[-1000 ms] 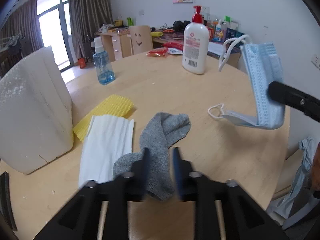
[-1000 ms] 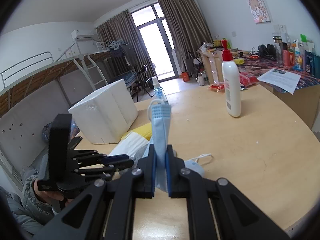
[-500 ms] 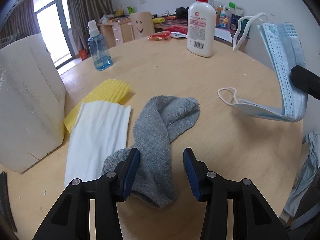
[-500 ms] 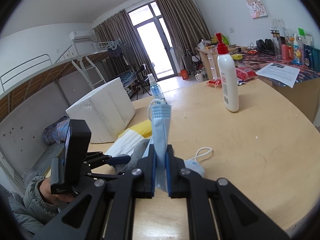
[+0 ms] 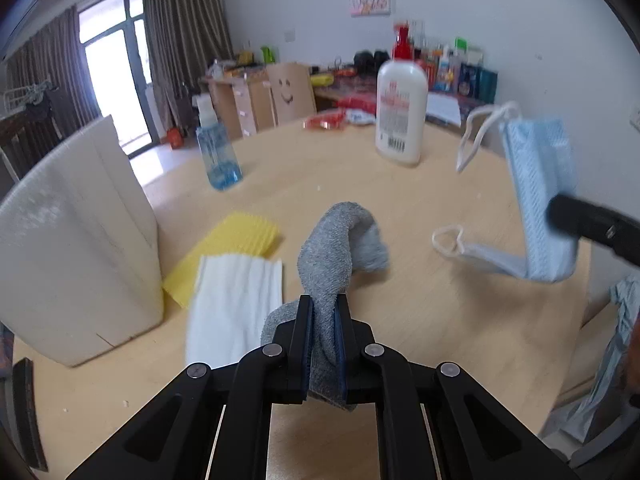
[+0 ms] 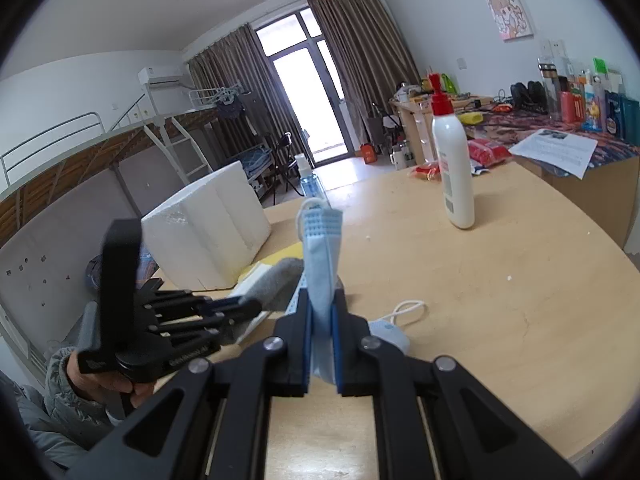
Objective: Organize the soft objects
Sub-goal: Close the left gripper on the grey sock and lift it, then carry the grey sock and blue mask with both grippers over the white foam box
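- The left gripper (image 5: 323, 334) is seen with its fingers pinched on the grey sock (image 5: 334, 248), which is raised so that its far end arches up and droops back toward the table (image 5: 420, 320)
- The right gripper (image 6: 321, 334) is seen with its fingers pressed onto a folded blue face mask (image 6: 322, 256), which is held upright above the table; one ear loop (image 6: 406, 312) and a part of the mask are left trailing on the wood
- Both soft items are therefore judged to be gripped and lifted, but neither is yet set down in any sorted place
- A white tissue (image 5: 236, 300) and a yellow sponge cloth (image 5: 240, 240) are left lying flat, overlapping, just beside the white foam box (image 5: 76, 240); they appear untouched
- Where the soft things are meant to be gathered cannot be told
- The lotion bottle (image 5: 401, 120) and the blue spray bottle (image 5: 218, 156) are left standing farther back, well apart from the work
- The task is judged to be at an early or middle stage: sock and mask are to be placed, tissue and sponge cloth possibly to follow
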Available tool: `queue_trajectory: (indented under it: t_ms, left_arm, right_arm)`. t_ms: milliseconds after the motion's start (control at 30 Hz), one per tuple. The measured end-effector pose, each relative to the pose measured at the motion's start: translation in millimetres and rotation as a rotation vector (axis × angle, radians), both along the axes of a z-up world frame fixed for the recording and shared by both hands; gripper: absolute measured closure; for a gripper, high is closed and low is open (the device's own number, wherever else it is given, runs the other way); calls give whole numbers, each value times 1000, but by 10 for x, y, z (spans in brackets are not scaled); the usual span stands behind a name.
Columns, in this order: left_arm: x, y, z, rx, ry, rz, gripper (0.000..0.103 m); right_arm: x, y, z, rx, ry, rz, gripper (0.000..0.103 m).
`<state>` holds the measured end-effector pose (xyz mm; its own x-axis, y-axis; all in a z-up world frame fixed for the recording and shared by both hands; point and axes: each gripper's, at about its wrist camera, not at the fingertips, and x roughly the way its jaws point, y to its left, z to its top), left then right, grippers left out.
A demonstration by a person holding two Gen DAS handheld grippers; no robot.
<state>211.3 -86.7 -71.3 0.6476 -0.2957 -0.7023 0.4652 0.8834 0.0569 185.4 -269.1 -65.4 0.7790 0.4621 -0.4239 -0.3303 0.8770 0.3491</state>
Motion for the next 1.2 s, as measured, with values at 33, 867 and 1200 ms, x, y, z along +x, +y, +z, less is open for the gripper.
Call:
queue_trajectory:
  t_ms: [33, 867, 1200]
  left_arm:
    - [-18, 13, 43, -7, -9, -3, 93]
    - [-840, 602, 989, -153, -290, 97, 92]
    - [-1203, 983, 1151, -170, -386, 228, 93]
  right_arm:
    - [-19, 7, 19, -2, -7, 2, 92]
    - [-286, 464, 480, -57, -169, 102, 92]
    - [-376, 793, 624, -77, -233, 200, 92]
